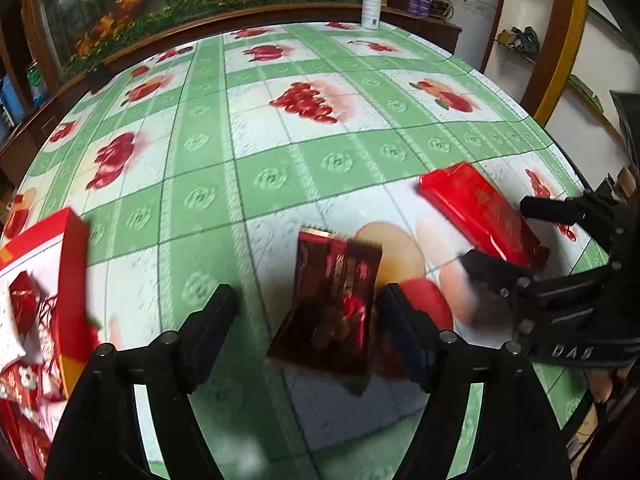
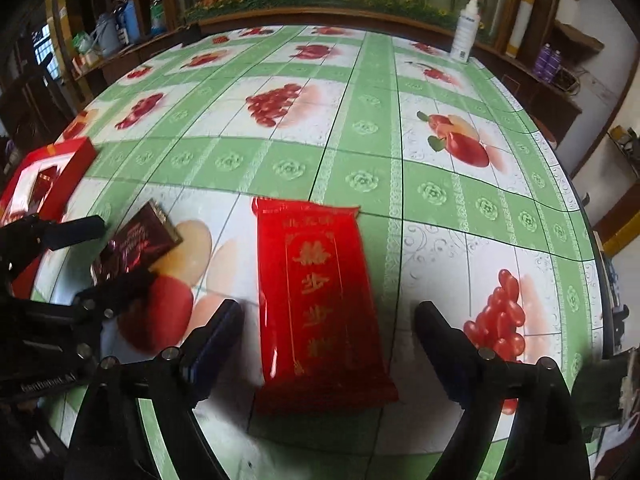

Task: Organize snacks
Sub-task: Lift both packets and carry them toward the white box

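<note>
A dark red snack packet (image 1: 334, 300) lies on the fruit-print tablecloth between the open fingers of my left gripper (image 1: 308, 312), nearer the right finger; it also shows in the right wrist view (image 2: 136, 244). A bright red packet with gold lettering (image 2: 320, 300) lies flat between the wide-open fingers of my right gripper (image 2: 328, 328); it also shows in the left wrist view (image 1: 480, 216). Neither gripper holds anything. The right gripper (image 1: 500, 236) straddles the bright packet in the left view. A red and white gift box (image 1: 40, 288) with snacks inside sits at the left.
The gift box also shows at far left in the right view (image 2: 44, 176). A white spray bottle (image 2: 466, 32) stands at the table's far edge. Shelves and cabinets surround the round table (image 1: 320, 160). The table's right edge (image 2: 592, 216) is close to my right gripper.
</note>
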